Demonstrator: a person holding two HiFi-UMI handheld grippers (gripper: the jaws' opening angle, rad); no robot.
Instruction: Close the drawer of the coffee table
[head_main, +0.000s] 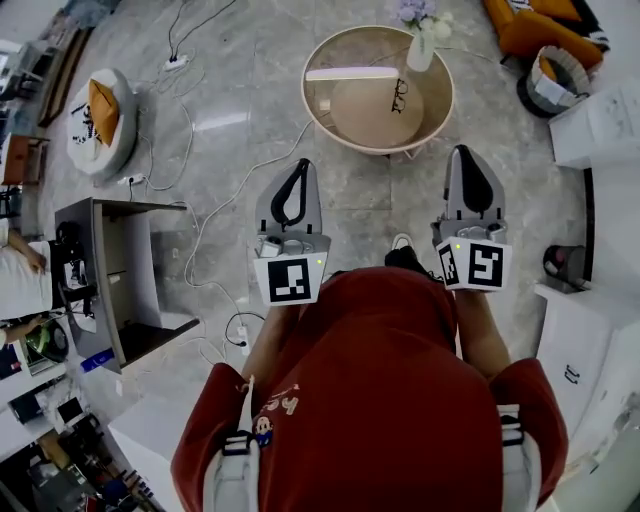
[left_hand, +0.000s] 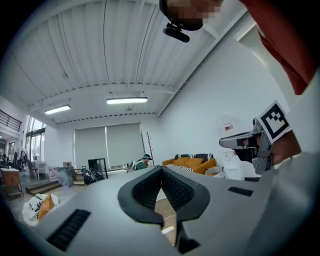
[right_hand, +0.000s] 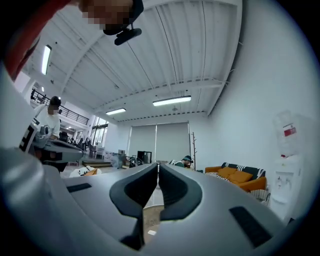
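The round beige coffee table (head_main: 436, 118) stands on the marble floor ahead of me, with black glasses (head_main: 399, 95) and a white vase of flowers (head_main: 421, 40) on top. No drawer can be made out from above. Both grippers are held up high and level, well short of the table. My left gripper (head_main: 297, 165) is shut and empty; in the left gripper view its black jaws (left_hand: 161, 169) meet at the tip. My right gripper (head_main: 466, 150) is to its right, jaws together with nothing between them (right_hand: 157, 166). A sliver of tabletop shows below each pair of jaws.
A white round pouf (head_main: 100, 120) with an orange thing sits at the far left. Cables (head_main: 215, 200) trail over the floor. A grey desk (head_main: 110, 280) stands at the left, an orange sofa (head_main: 545, 30) at the top right, white cabinets (head_main: 600, 120) along the right.
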